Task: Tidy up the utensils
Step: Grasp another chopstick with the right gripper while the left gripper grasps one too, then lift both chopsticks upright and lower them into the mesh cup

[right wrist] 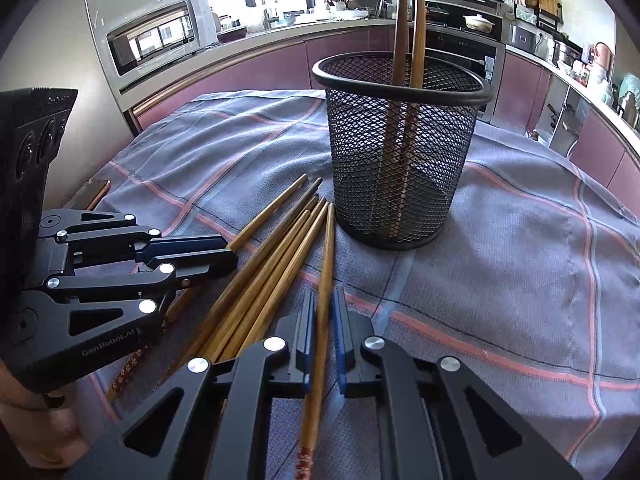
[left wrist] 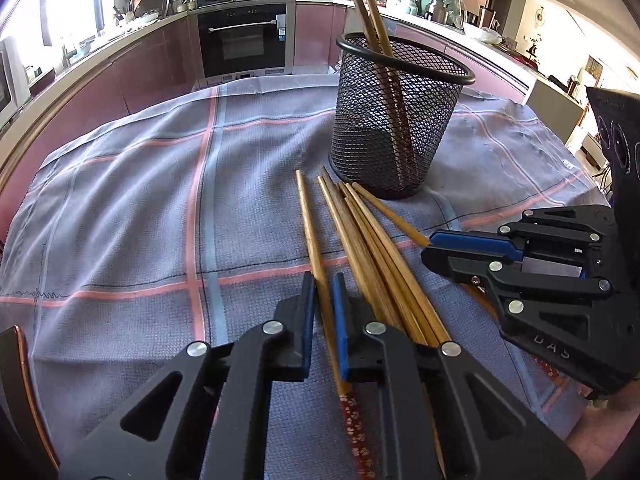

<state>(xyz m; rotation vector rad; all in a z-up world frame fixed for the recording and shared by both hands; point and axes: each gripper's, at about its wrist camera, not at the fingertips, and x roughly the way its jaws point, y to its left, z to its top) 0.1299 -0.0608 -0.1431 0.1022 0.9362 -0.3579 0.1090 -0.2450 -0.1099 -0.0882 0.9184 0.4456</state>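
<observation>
A black mesh cup stands on the plaid cloth with two chopsticks upright in it; it also shows in the right wrist view. Several wooden chopsticks lie fanned on the cloth in front of it. My left gripper is closed around the leftmost chopstick. My right gripper is closed around the rightmost chopstick. Each gripper shows side-on in the other's view, the right one and the left one, each pinched on a chopstick.
The grey cloth with pink and blue stripes covers the table. A kitchen counter with an oven runs behind. A toaster oven sits on the counter at the left of the right wrist view. A wooden table edge shows beside the cloth.
</observation>
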